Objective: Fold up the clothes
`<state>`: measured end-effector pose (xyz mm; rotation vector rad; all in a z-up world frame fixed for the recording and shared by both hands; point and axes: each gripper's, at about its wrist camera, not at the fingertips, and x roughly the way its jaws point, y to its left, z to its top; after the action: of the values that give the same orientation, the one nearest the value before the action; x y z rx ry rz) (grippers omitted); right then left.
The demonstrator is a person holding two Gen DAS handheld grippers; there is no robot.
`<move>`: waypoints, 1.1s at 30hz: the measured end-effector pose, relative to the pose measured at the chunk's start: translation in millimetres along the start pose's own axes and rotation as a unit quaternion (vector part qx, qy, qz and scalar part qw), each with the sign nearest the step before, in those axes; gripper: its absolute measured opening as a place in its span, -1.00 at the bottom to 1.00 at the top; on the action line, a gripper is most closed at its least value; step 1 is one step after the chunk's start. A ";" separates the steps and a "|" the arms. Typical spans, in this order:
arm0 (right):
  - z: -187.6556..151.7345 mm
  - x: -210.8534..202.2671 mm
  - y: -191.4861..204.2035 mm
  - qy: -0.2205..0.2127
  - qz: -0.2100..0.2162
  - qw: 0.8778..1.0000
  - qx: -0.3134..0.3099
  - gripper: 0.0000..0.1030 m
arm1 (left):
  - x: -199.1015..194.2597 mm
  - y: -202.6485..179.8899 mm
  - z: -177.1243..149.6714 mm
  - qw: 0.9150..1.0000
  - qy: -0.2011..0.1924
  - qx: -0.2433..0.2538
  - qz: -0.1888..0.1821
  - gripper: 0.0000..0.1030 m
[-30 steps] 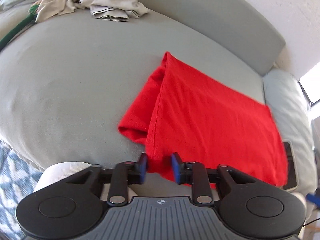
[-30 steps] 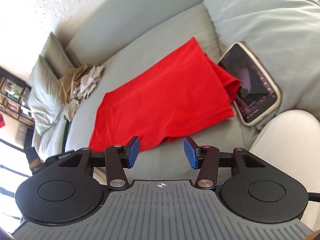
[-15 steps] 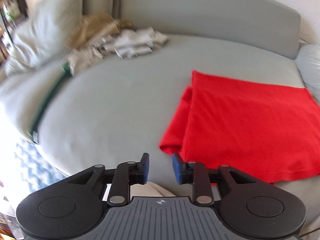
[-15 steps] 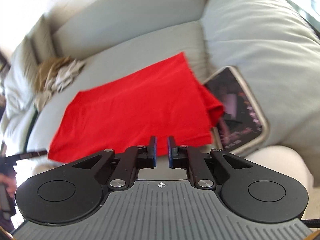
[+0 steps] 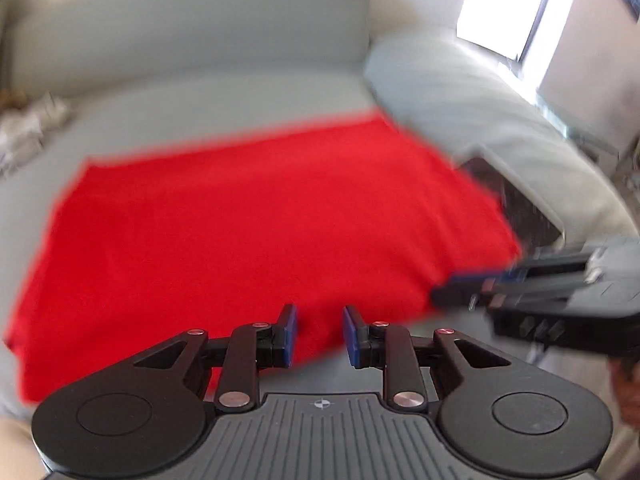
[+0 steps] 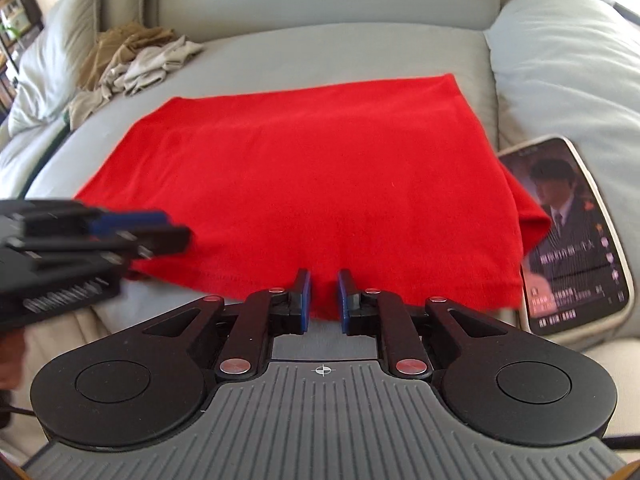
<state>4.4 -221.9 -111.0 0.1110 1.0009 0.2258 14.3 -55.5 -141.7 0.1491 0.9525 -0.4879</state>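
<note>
While both tools point down at the sofa (image 6: 328, 44), 1 red garment (image 6: 320, 184) lies folded flat on the seat cushion, its near hem just ahead of each tool's fingertips. Left tool (image 5: 319, 334): its jaws stand a narrow gap apart, and the hem shows in that gap, but the blurred picture does not let me tell whether the pads touch it. Right tool (image 6: 323, 300): its jaws are opening, a small gap between the blue pads, the hem's edge showing in that gap with no pad pressing on it. From the right tool's view, 1 tablet (image 6: 568, 232) with a lit screen lies to the right, touching the garment's tucked corner, against 1 pale pillow (image 6: 568, 64). Far ahead to the left sits 1 pile of beige and tan clothes (image 6: 132, 60), well apart from the garment. Bare cushion stays open beyond the far hem and to the left of the garment.
</note>
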 end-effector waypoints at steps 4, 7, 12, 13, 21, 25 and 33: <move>-5.3 -16.2 -7.4 0.032 -0.002 0.999 0.015 -0.47 | -21.5 -9.6 0.6 0.999 0.008 0.032 -0.014 -0.58; -2.2 -30.1 -8.9 -0.007 0.006 1.000 0.023 -0.46 | -38.3 -5.4 7.8 0.999 -0.031 0.007 -0.023 -0.54; 16.4 -13.8 -2.5 -0.033 -0.001 0.999 0.007 -0.38 | -14.6 -6.3 17.3 0.999 -0.035 0.000 0.024 -0.53; 18.7 -6.5 -2.3 -0.025 -0.002 1.000 0.005 -0.38 | -5.5 -5.9 17.0 0.999 -0.021 0.003 0.031 -0.57; 19.4 -17.4 -2.0 0.047 0.009 0.999 -0.002 -0.16 | -46.1 24.0 14.7 1.000 0.005 0.002 0.009 -0.43; 30.2 -39.7 -3.0 0.010 0.011 1.000 0.008 0.03 | -64.7 55.9 18.2 0.998 -0.007 -0.067 0.017 -0.43; 33.8 -43.7 9.9 -0.003 0.053 0.999 0.012 0.04 | -78.2 87.5 20.4 0.989 -0.031 -0.143 0.037 -0.38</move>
<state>8.9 -222.4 -55.1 0.1866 0.9927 0.3093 32.4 41.0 -74.3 -0.0896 0.9429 -0.2816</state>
